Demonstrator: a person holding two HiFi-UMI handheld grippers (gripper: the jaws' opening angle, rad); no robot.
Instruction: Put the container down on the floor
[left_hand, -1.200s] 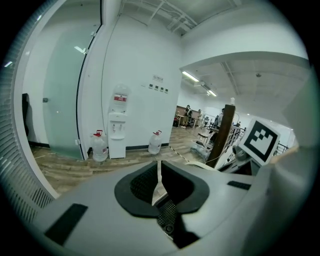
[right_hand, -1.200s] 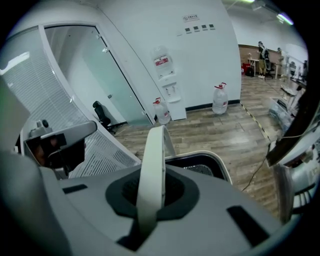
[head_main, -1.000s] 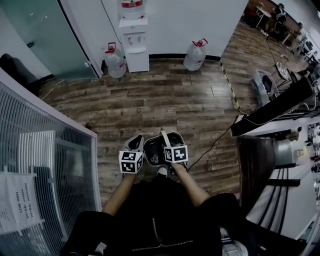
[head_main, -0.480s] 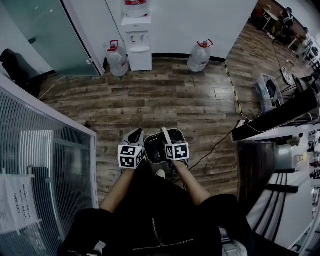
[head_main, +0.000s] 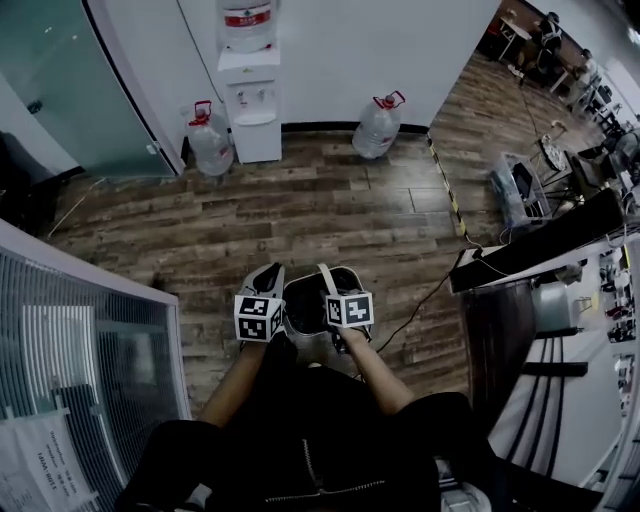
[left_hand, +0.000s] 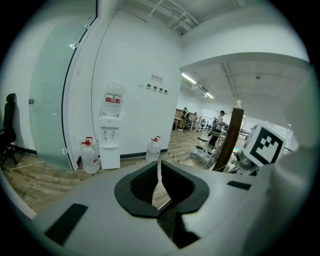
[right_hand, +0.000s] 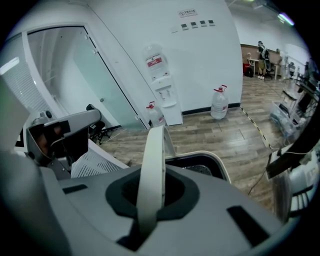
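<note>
Head view: the container (head_main: 305, 302) hangs under the right claw (head_main: 329, 286), off the floor (head_main: 330, 210) and close in front of the person's legs. The left claw (head_main: 270, 278) sits just beside its left rim. Judgement: lower straight down on the right claw alone and keep the grip until the base sits flat. Keep the drop left of the cable (head_main: 420, 300), which runs across the boards on that claw's right. The left claw is well placed to steady the rim if the load swings.

Left gripper view: left claw (left_hand: 158, 182) is clenched, with only a sliver of floor showing between the pads and nothing held.

Right gripper view: right claw (right_hand: 150, 195) is grasping the handle (right_hand: 153, 160), a pale flat strap that rises between the pads and arches forward over the mouth. The strap looks smooth, so I expect it could slide in the pads if tilted; keep the wrist steady. The container (right_hand: 216, 163) lies just beyond and below this claw. It has a pale rounded-square rim and a dark inside, with some greyish contents I cannot identify. Let go only once the strap goes slack.
</note>
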